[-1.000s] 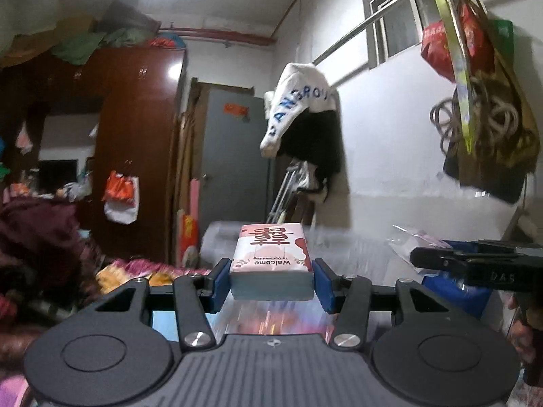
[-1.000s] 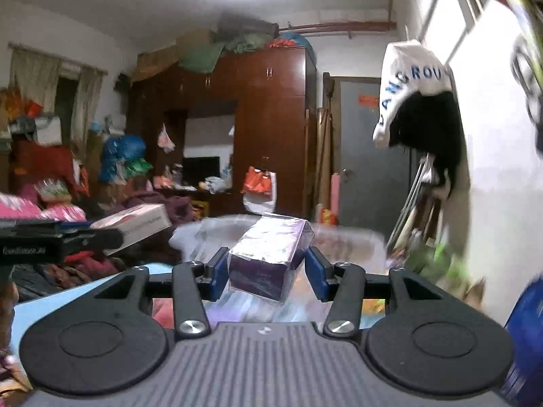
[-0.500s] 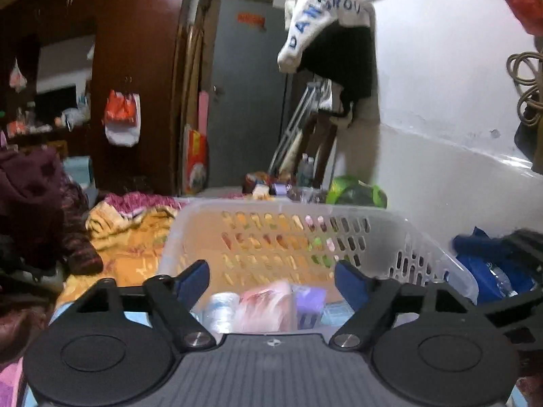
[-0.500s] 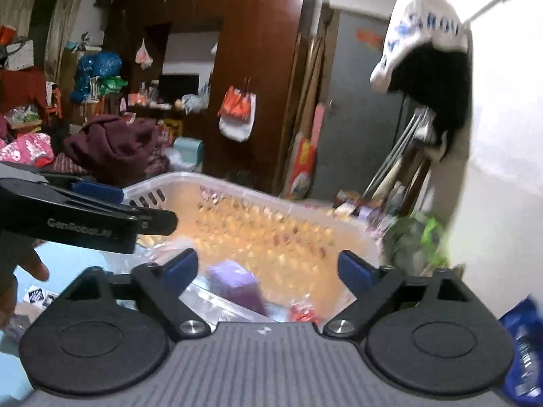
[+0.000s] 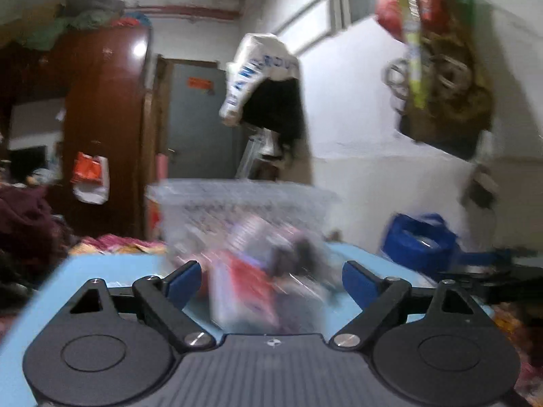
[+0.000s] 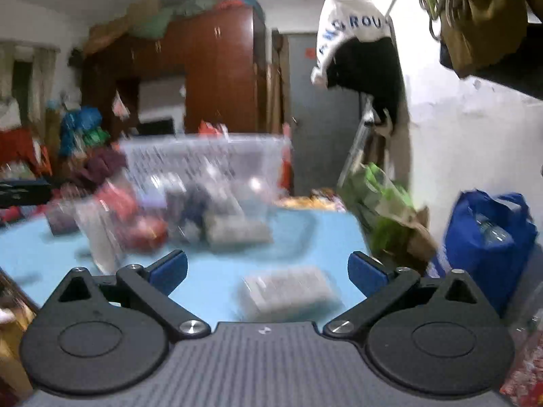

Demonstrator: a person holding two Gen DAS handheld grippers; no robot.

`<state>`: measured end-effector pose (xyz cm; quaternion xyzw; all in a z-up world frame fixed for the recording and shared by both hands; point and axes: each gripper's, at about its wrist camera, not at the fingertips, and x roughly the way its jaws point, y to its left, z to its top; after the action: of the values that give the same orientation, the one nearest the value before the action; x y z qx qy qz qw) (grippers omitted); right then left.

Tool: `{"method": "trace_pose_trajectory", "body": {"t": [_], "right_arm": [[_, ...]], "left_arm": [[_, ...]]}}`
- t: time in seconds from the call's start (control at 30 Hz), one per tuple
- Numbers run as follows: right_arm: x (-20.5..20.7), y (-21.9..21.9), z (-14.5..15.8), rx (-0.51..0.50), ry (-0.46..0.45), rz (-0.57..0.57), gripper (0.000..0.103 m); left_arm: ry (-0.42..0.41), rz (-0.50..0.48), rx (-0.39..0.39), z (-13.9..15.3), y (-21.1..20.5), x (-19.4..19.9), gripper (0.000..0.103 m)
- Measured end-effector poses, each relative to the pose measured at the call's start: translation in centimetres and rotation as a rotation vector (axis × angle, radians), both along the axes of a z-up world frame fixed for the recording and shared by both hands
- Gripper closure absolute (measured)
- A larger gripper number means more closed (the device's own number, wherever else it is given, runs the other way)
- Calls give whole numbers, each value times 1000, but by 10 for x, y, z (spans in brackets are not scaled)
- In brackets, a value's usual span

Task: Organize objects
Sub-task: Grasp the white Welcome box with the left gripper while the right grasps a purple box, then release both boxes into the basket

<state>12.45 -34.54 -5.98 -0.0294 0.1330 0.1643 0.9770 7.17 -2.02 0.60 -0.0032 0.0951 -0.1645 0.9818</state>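
Both views are blurred by motion. A white perforated basket (image 5: 242, 203) stands at the far side of the light blue table (image 5: 108, 268); the same basket (image 6: 203, 159) shows in the right wrist view. Several small packs lie in a pile in front of it (image 5: 268, 261). My left gripper (image 5: 271, 281) hangs low over the table, jaws still opening, and a red and white pack (image 5: 241, 291) lies on the table between its blue pads, untouched. My right gripper (image 6: 268, 269) is also still opening and holds nothing. A pale flat pack (image 6: 288, 291) lies on the table just ahead of it.
A blue bag (image 6: 488, 240) stands at the table's right edge beside green and brown packaging (image 6: 383, 210). Clothes hang on the right wall (image 5: 271, 95), with a brown wardrobe (image 6: 217, 71) and grey door (image 5: 193, 118) behind. Piles of cloth lie to the left (image 5: 27, 213).
Both grippers held a box a second ago, opened over the basket and dropped them. Both have since drawn back and sunk low over the blue table.
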Motion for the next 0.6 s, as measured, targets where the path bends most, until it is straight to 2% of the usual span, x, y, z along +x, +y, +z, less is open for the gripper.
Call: {"method": "trace_pose_trajectory", "body": {"t": [0.13, 0.3, 0.37, 0.4, 0.43, 0.47, 0.5, 0.6], "right_arm": [[22, -2, -11, 15, 78, -26, 0], [26, -1, -14, -4, 95, -64, 0], [28, 2, -16, -34, 100, -65, 4], [29, 4, -18, -52, 104, -64, 7], [30, 6, -19, -63, 110, -61, 14], [30, 5, -20, -64, 112, -54, 17], [29, 3, -21, -58, 105, -52, 18], [24, 2, -22, -55, 83, -54, 21]], "left_arm": [[26, 23, 128, -15, -33, 12, 11], [43, 71, 171, -18, -53, 38, 11], [39, 103, 196, -21, -60, 41, 11], [42, 120, 205, -22, -63, 44, 14], [52, 132, 207, -23, -62, 45, 20], [71, 132, 205, -25, -63, 48, 38], [91, 115, 199, -26, -63, 48, 48], [77, 104, 178, -30, -58, 41, 49]]}}
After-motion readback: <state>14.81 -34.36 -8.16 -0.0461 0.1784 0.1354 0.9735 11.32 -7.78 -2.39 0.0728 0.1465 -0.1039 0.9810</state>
